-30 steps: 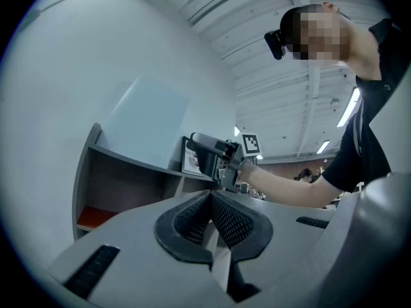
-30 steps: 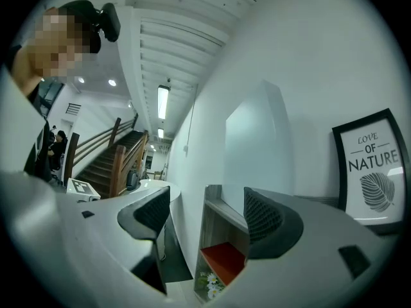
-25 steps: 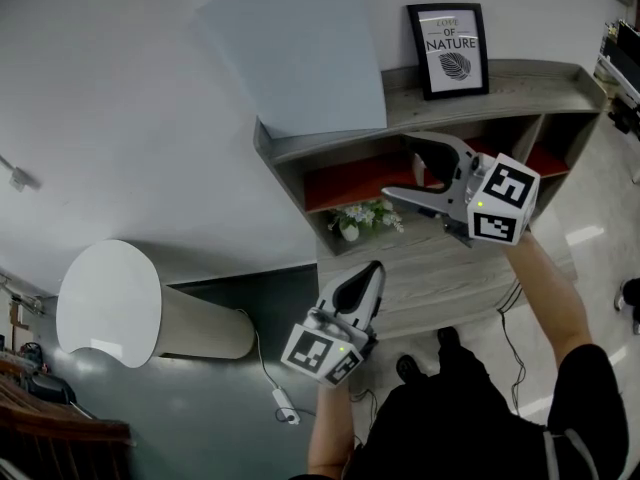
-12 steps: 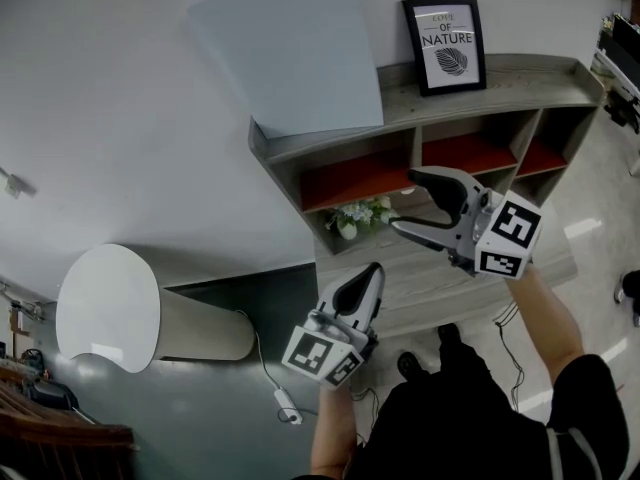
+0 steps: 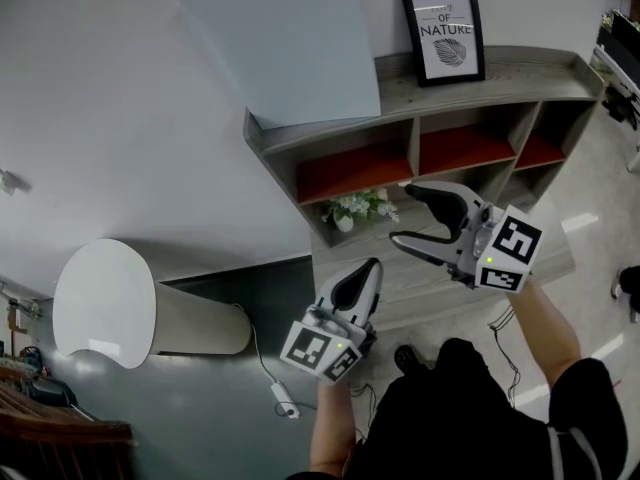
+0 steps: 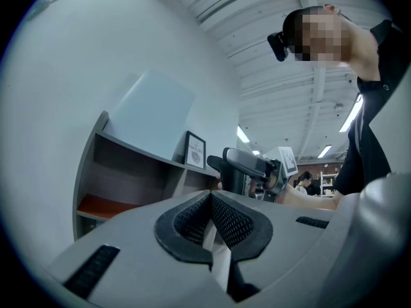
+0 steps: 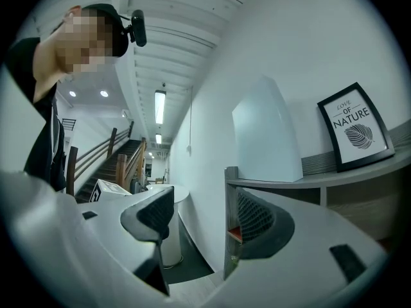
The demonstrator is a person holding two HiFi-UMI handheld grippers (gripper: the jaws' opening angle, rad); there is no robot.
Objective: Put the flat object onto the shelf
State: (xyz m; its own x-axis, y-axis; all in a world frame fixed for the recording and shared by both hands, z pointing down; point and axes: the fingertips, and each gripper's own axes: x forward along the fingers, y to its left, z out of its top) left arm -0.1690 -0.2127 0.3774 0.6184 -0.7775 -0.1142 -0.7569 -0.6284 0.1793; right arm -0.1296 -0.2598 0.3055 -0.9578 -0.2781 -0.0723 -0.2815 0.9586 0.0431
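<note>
**A:** Where do we stand on the task?

**B:** By our reading, the placing looks done. The panel (image 5: 285,43) stands on top of the shelf (image 5: 500,73) at its left end, tilted back against the wall. A framed print (image 5: 444,36) stands to its right.

**A:** And our 2 grippers?

**B:** Neither holds anything. The left gripper (image 5: 362,273) has its jaws pressed together with nothing between them. The right gripper (image 5: 402,215) has its jaws spread wide, with only air in the gap.

**A:** How does the panel lie relative to them?

**B:** Well apart from both. It sits higher and to the left of the right gripper, which hangs in front of the lower compartments near a small plant (image 5: 352,211). The left gripper hangs lower, below the shelf's left end.

**A:** What does the next move call for?

**B:** Little, we judge. We should draw both grippers clear without brushing the shelf, and check that the leaning panel does not slide on its bottom edge.
</note>
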